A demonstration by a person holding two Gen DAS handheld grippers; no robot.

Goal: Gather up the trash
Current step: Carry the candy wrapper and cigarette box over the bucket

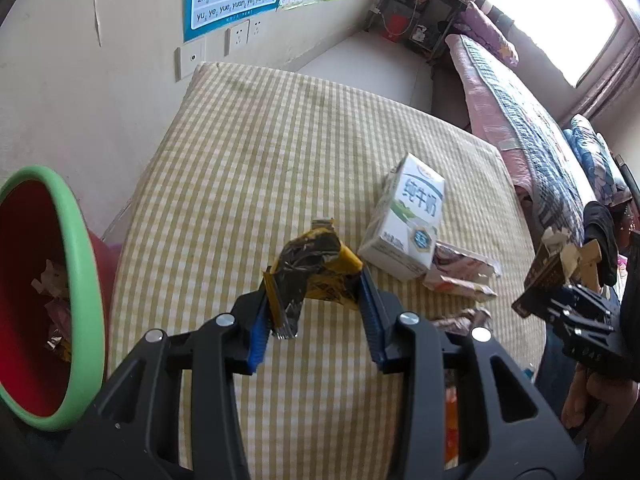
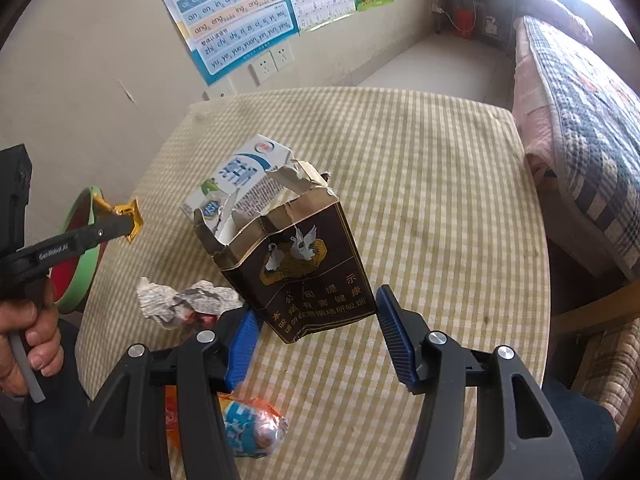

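Observation:
My left gripper (image 1: 316,300) is shut on a crumpled yellow and silver snack wrapper (image 1: 312,276), held above the checked table (image 1: 240,160); the wrapper also shows in the right wrist view (image 2: 130,216). My right gripper (image 2: 320,320) is shut on a torn brown cigarette pack (image 2: 296,264) and holds it above the table; the pack also shows in the left wrist view (image 1: 548,276). A white milk carton (image 1: 404,220) lies on the table, also seen behind the pack (image 2: 236,176). A red bin with a green rim (image 1: 48,300) stands at the left with trash inside.
A pink wrapper (image 1: 460,272) lies beside the carton. Crumpled paper (image 2: 180,300) and an orange and blue wrapper (image 2: 248,428) lie near the table's front edge. A wall with posters (image 2: 240,12) is behind, a bed (image 2: 580,120) at the right.

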